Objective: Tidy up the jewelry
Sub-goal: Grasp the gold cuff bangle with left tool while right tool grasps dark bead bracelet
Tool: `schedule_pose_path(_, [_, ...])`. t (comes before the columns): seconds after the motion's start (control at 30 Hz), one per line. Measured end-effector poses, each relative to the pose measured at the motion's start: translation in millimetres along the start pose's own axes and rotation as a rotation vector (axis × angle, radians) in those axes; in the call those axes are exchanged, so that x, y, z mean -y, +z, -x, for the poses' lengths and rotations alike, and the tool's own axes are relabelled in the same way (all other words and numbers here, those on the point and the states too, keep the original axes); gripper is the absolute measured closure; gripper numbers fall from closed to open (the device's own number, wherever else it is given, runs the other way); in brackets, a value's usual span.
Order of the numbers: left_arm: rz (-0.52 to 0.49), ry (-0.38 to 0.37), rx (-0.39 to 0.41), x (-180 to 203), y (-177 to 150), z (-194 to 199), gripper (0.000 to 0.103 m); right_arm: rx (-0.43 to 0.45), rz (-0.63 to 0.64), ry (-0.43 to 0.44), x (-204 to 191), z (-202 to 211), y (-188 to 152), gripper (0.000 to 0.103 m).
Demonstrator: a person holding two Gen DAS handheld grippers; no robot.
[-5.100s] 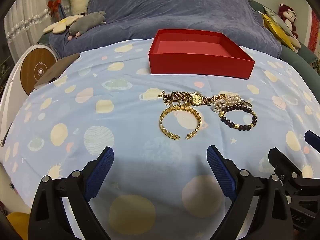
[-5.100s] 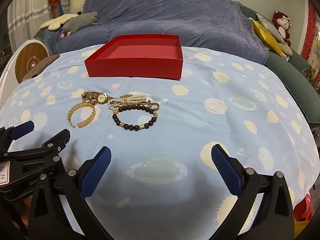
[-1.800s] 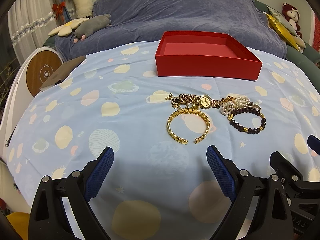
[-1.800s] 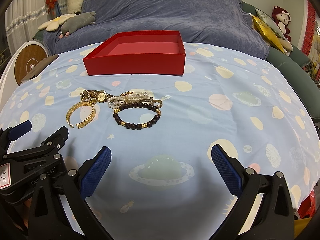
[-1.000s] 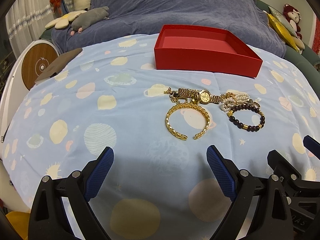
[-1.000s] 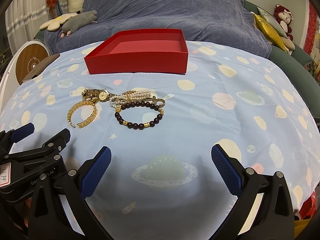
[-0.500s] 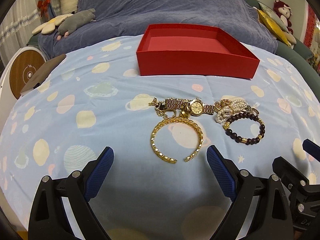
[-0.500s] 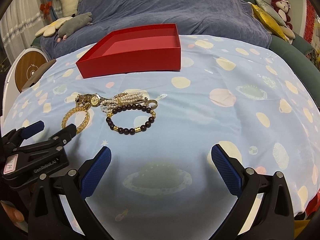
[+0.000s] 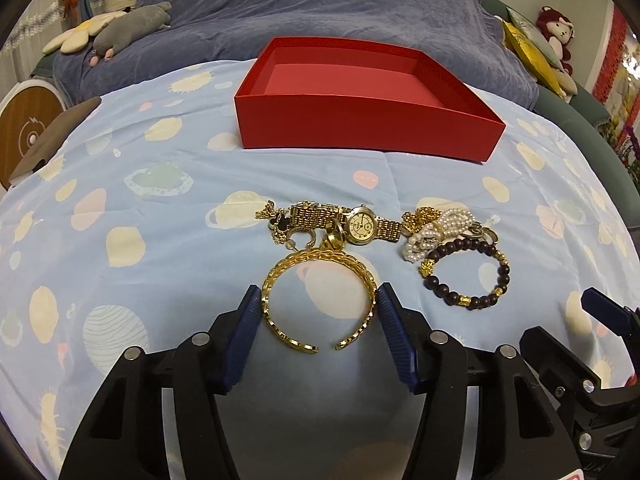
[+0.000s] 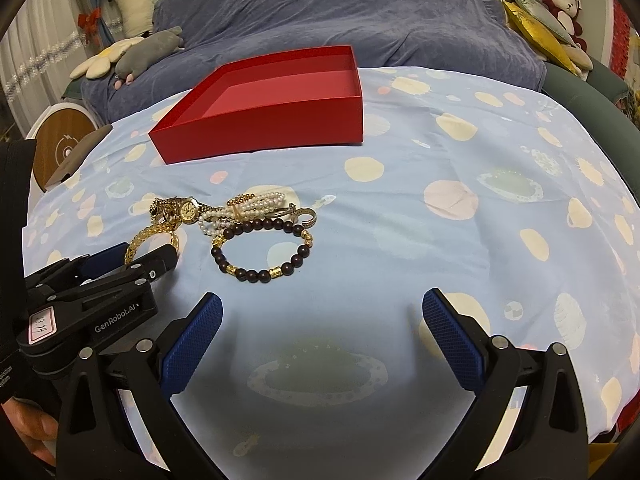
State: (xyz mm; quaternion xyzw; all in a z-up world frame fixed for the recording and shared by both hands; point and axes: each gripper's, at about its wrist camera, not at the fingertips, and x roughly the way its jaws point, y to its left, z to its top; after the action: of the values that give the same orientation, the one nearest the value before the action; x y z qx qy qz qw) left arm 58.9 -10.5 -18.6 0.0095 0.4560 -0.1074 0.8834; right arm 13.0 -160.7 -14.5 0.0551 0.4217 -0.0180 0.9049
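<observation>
We took the red box (image 9: pixel 362 130) as our landmark: it sat open and empty on the planet-print sheet (image 9: pixel 120 184), with every piece of jewelry lying on the sheet on the near side of it, well apart from its front wall. So we judged the organizing barely begun, and the step in hand to be the first pick.

Nearest us in the left wrist view, straight out from the box's front wall, lay the gold cuff bangle (image 9: pixel 319 304), its gap turned away from the box. The left gripper (image 9: pixel 319 300) had come down around it; its jaws had just been closing, and the blue pads stood at the bangle's two outer sides, seemingly touching or just short of it. We could not tell whether they already pressed on the metal.

Between bangle and box lay the gold watch (image 9: pixel 362 229) with a small tangle of gold chain pieces (image 9: pixel 286 224) beside it. To the right of those were the pearl strand (image 9: pixel 430 232) and the dark bead bracelet (image 9: pixel 466 272).

The right gripper (image 10: pixel 322 332) hung spread wide over bare sheet, farther from the box than the bracelet, pinching nothing.

Next, in our judgement, the squeeze had to finish gently, since an open cuff can flex or spring out sideways, and the lift had to clear the box's front wall before release
</observation>
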Motion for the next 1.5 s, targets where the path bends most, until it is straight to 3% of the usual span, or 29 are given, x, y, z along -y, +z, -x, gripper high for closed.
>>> schedule_pose_path(0.53, [0.124,0.016,0.05,-42,3,32,0.047,0.009,0.015,0.055,-16,-7,10,0.005])
schedule_pose_path(0.87, [0.109,0.002,0.045,-41,-2,34,0.047,-0.01,-0.021,0.062,-12,-22,18,0.011])
schedule_pose_path(1.13, [0.083,0.005,0.044,-36,-4,32,0.046,-0.038,-0.054,0.048,-1,-37,23,0.034])
schedule_pose_path(1.3, [0.079,-0.002,0.038,-33,-4,30,0.046,-0.026,0.018,-0.017,-10,-44,23,0.046])
schedule_pose_path(1.37, [0.077,-0.005,0.034,-32,-3,29,0.046,-0.015,0.04,-0.037,-12,-44,22,0.054])
schedule_pose_path(1.5, [0.076,-0.007,0.031,-31,-4,27,0.046,-0.01,0.062,-0.036,-13,-41,21,0.084])
